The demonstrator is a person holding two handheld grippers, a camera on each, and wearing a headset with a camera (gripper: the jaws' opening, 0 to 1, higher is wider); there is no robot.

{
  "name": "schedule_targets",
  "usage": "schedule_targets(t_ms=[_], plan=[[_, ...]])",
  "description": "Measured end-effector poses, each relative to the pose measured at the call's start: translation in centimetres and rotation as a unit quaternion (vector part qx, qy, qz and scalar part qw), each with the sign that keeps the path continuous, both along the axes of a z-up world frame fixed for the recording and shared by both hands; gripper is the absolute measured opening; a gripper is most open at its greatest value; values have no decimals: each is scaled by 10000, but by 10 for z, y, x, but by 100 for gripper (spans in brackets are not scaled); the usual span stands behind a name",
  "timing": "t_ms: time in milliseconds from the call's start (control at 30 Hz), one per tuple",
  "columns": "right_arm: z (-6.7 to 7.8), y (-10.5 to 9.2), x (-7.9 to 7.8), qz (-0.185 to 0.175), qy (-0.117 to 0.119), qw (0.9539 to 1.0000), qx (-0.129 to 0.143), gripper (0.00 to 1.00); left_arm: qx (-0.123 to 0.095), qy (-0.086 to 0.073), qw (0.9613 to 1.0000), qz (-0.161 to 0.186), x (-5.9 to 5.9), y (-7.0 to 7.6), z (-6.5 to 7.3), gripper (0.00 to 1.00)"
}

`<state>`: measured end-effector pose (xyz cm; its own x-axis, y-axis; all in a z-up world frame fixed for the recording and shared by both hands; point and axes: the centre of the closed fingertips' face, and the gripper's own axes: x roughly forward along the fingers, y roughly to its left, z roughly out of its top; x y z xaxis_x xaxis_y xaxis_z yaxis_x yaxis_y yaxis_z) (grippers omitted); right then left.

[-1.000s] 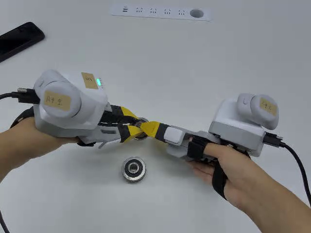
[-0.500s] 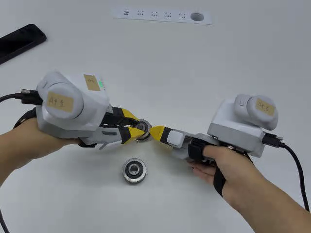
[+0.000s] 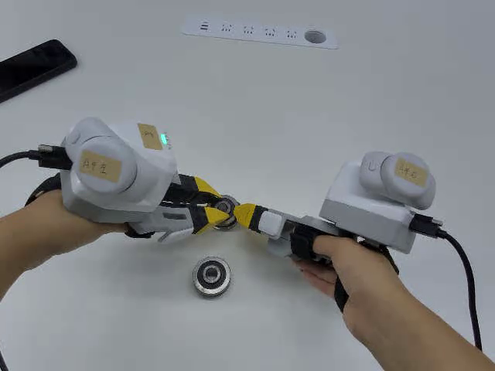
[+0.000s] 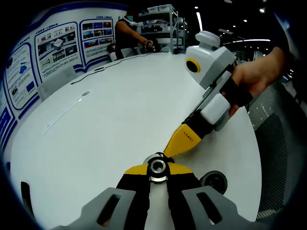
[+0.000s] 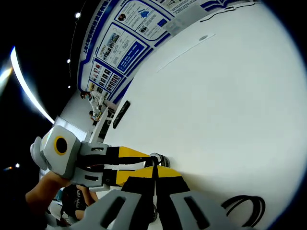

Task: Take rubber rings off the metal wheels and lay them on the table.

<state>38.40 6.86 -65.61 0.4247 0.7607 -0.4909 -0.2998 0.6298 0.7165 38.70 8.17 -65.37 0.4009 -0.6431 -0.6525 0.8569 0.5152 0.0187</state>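
Mid-counter (image 3: 309, 131), left tongs (image 3: 212, 205) pinch a metal wheel (image 4: 157, 167) by its rim, hub face up, axle near vertical. Right tongs (image 3: 246, 214), pressed together, point in from 3 o'clock, tips touching the wheel's rim; whether they nip rubber, cannot tell. Second wheel (image 3: 211, 276) lies flat at 6 o'clock, apart. Loose rubber rings (image 5: 244, 206) lie near the right tongs. Phone (image 3: 35, 66) at 10, power strip (image 3: 259, 31) at 12. Hands low, wrists outward.

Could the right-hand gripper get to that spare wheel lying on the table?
Probably yes: the spare wheel lies uncovered close to the right gripper, with nothing between them; its shut jaws would need opening first.
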Motion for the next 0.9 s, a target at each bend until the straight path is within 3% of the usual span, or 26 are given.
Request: schedule_targets(t_ms=[300,900], plan=[[0,2,1,197,-279,9990,-286,1,11,-8,10000,-27,0,0,0,12],[0,4,4,318,-483,9972,-467,1,44,-56,10000,-11,2,0,1,12]])
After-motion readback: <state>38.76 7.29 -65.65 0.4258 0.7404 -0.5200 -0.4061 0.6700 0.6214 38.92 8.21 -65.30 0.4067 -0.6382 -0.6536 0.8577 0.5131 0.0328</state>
